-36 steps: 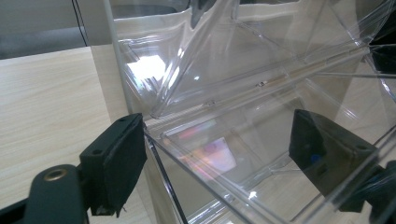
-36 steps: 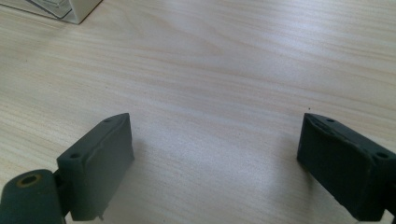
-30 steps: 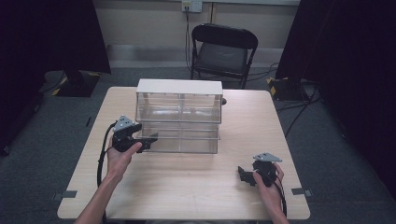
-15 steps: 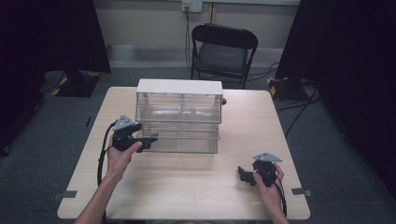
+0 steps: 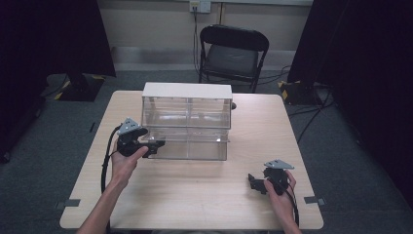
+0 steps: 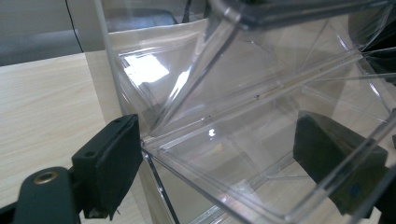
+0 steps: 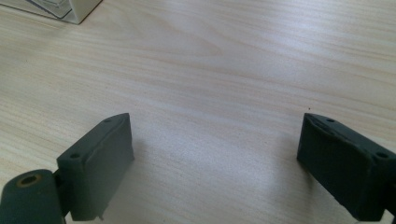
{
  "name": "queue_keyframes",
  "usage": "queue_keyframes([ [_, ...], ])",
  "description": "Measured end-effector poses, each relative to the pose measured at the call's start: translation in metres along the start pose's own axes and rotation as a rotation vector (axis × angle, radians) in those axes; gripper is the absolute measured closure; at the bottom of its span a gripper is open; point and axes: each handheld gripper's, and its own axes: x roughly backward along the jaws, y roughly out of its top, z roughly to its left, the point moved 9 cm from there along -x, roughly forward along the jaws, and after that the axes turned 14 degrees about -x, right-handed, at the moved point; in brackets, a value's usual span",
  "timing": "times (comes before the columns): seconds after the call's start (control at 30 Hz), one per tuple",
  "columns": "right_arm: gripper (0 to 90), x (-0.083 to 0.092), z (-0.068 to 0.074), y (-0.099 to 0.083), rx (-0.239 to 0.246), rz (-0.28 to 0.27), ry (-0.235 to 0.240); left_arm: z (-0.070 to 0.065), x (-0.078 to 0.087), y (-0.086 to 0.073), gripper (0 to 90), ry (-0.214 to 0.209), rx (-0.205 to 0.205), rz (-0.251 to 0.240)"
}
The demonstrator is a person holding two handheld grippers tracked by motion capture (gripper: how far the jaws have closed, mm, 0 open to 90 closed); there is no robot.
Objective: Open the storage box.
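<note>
A clear plastic drawer cabinet (image 5: 187, 112) with a white top stands at the middle of the wooden table (image 5: 204, 195). Its lower drawer (image 5: 195, 146) sticks out a little toward me. My left gripper (image 5: 158, 144) reaches the drawer's left front corner from the left. In the left gripper view (image 6: 219, 172) one jaw stands outside the clear drawer wall (image 6: 196, 140) and the other inside it. The jaws have just been opening, and the pads stand off the wall. My right gripper (image 5: 253, 184) rests open near the front right, with bare tabletop between its jaws in the right gripper view (image 7: 215, 163).
A black folding chair (image 5: 234, 48) stands behind the table's far edge. Black curtains hang at both sides of the room. The left gripper's cable (image 5: 104, 165) loops beside the left forearm. A corner of the cabinet (image 7: 70, 11) shows far off in the right gripper view.
</note>
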Motion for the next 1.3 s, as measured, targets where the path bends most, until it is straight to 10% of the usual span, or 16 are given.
queue_keyframes([
  [1.3, 9.8, 0.0, 0.0, 0.0, 0.0, 0.0, 0.0, 0.001, 0.006, 0.021, 5.4, -0.027, 0.016, -0.052],
])
